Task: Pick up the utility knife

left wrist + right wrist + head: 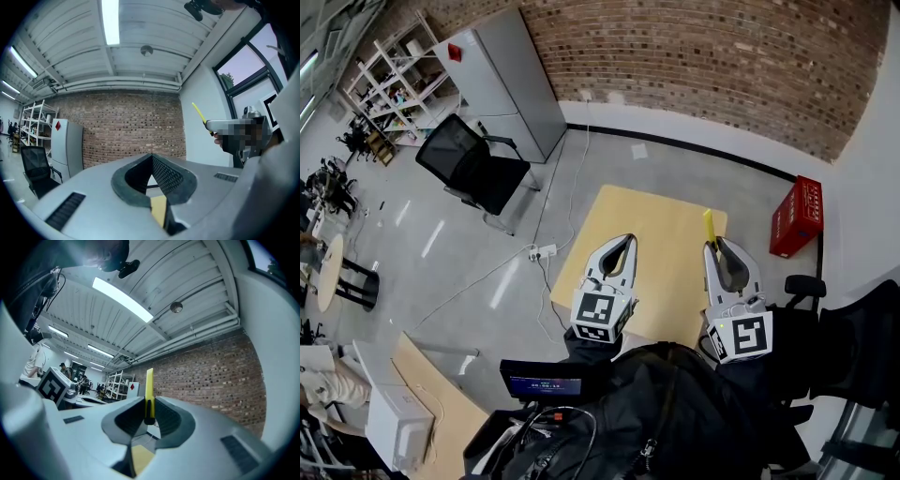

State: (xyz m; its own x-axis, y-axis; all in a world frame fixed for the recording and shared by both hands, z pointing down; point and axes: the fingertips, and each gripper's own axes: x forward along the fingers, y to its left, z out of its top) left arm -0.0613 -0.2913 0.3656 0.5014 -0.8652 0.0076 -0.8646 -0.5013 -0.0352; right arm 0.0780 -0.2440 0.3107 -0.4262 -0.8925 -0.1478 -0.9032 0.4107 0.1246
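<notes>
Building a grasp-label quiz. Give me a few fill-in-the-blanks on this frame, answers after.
1. The right gripper is shut on a ___ utility knife.
2. The left gripper has its jaws together, with ___ between them.
3. Beside the wooden table, a ___ crate stands on the floor.

Missing words: yellow; nothing; red

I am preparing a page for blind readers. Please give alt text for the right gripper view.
The right gripper is shut on a yellow knife, which stands upright between its jaws. Behind are a brick wall and a lit ceiling lamp.
</notes>
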